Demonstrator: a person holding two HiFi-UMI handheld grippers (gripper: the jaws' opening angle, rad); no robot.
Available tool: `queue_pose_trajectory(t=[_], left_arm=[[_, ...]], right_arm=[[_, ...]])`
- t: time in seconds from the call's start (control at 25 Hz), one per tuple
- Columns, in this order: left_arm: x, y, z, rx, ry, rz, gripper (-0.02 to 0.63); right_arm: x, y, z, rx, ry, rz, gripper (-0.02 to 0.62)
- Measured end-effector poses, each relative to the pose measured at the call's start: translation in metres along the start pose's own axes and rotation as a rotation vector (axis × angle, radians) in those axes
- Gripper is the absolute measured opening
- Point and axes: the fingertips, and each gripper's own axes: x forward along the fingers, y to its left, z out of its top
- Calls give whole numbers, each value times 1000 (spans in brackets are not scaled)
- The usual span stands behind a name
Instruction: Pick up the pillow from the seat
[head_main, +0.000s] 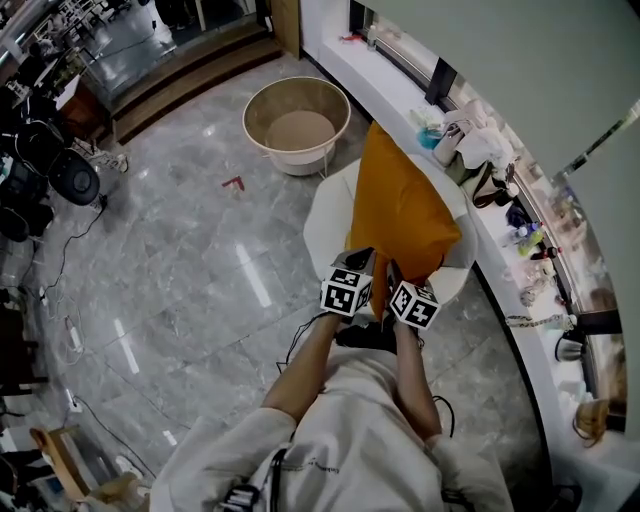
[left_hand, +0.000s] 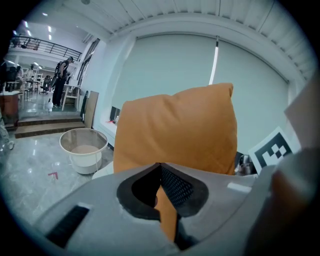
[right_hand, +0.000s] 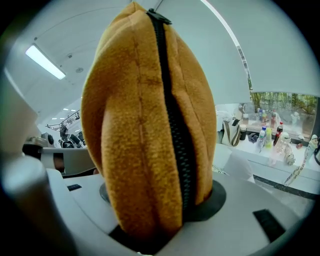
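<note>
Both tools are clamped on the pillow (head_main: 400, 215). The left gripper (left_hand: 164, 200) has its jaws drawn almost together on a thin fold of orange fabric at the pillow's near edge. The right gripper (right_hand: 160, 220) has its jaws held partly apart by the thick zippered edge bunched between them, with the zipper (right_hand: 172, 115) running straight up from its jaws. The two grippers sit side by side at the same near corner, and the pillow rises ahead of them and above them, over the white seat (head_main: 325, 215). It looks lifted off the seat, though its far lower edge is hidden, so I cannot say it is fully clear.

To do the lift well, I judge that both grips should stay firm and the two tools should rise together. With both holds at one corner, the pillow's bulk can swing or sag away from the jaws. The left grip holds only a sliver of cloth, so it seems the likelier to slip — a smooth, level raise suits it better than a jerk. Twisting the tools against each other would strain the zipper seam.

No brand, label or wording shows on the pillow. The square black-and-white markers on the gripper cubes are patterns, not text. The bottles (right_hand: 270, 135) on the ledge off to the right gripper's right are too small to read.
</note>
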Motion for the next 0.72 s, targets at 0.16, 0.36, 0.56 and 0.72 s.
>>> queue_pose_trajectory(t=[0.16, 0.36, 0.56, 0.72], left_arm=[[5, -8, 1, -5, -3, -10, 9], [4, -7, 5, -9, -22, -13, 9], [-5, 7, 11, -8, -33, -9, 9], [-5, 16, 12, -17, -36, 5, 9]], right_arm=[[-2, -1, 1, -41, 12, 0, 227], [-2, 0, 8, -75, 11, -5, 227], [6, 21, 4, -74, 13, 1, 227], [14, 30, 6, -80, 17, 23, 227]])
